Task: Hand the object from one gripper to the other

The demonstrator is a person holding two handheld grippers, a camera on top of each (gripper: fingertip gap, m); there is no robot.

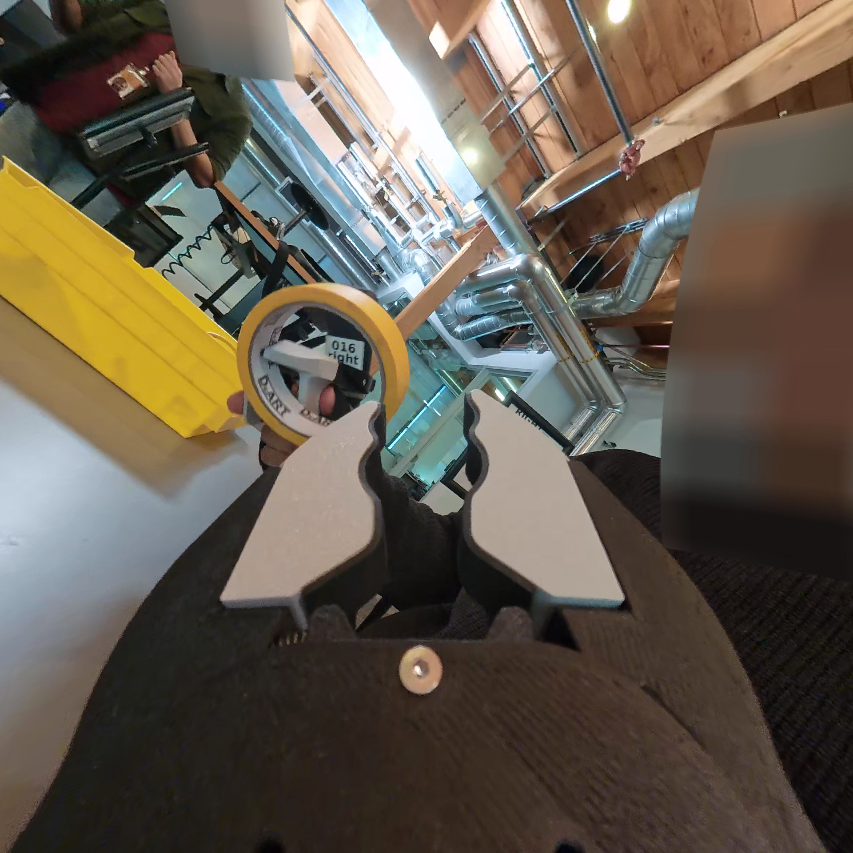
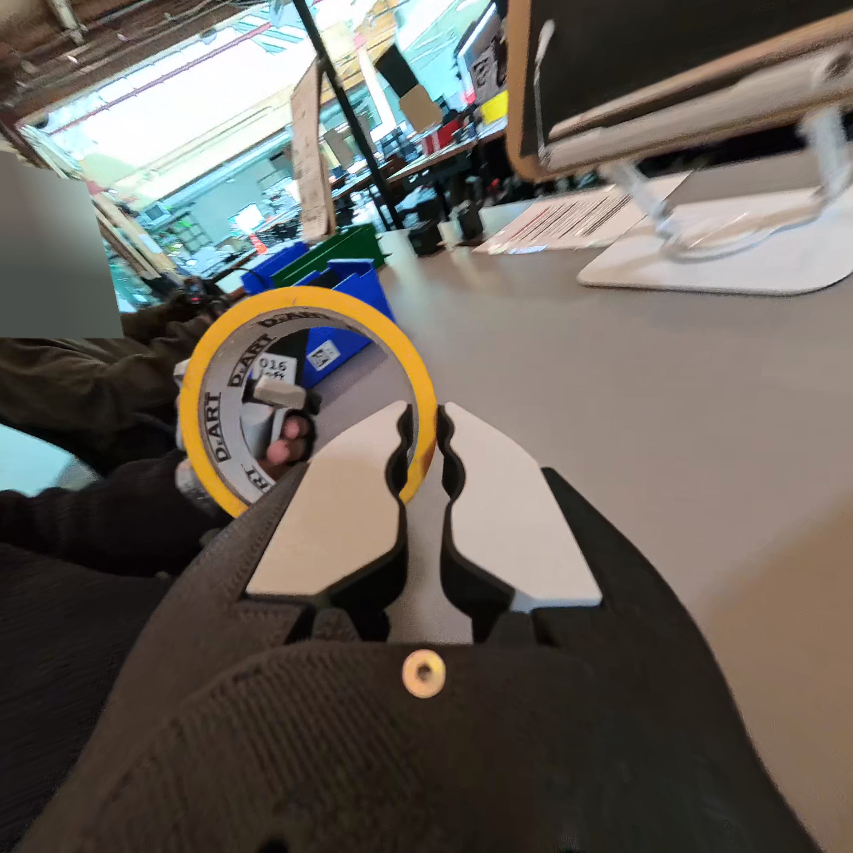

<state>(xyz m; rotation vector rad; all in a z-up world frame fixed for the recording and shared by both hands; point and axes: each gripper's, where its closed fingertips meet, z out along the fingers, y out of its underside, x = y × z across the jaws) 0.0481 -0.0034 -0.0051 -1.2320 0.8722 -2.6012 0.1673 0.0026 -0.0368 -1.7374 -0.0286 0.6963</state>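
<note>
A roll of yellow masking tape [image 2: 308,401] is held upright in the air above a pale grey surface [image 2: 600,415], its open centre facing the camera. The right claw [image 2: 422,413] grips it: one finger sits inside the ring, the other outside, and the two pinch the band of the roll at its right side with only the tape's thickness between them.

Seen from the left wrist view, the same tape roll [image 1: 322,364] hangs just beyond and to the left of the left claw [image 1: 422,401]. That claw is parted to a moderate gap and holds nothing; its left fingertip overlaps the roll's lower edge in the picture, though whether they touch cannot be told. Through the ring, part of the other gripper and the fingers of the hand working it show.

A yellow plastic bin [image 1: 92,295] sits on the surface farther off. In the right wrist view, blue bins [image 2: 351,318] and a monitor stand [image 2: 720,258] lie beyond the roll.

The handover looks to be at its approach stage: the tape belongs to the right claw, and the left has not yet taken it. The next move likely calls for the left claw to slide sideways until a free part of the band lies between its fingers, then close firmly before the right lets go.
</note>
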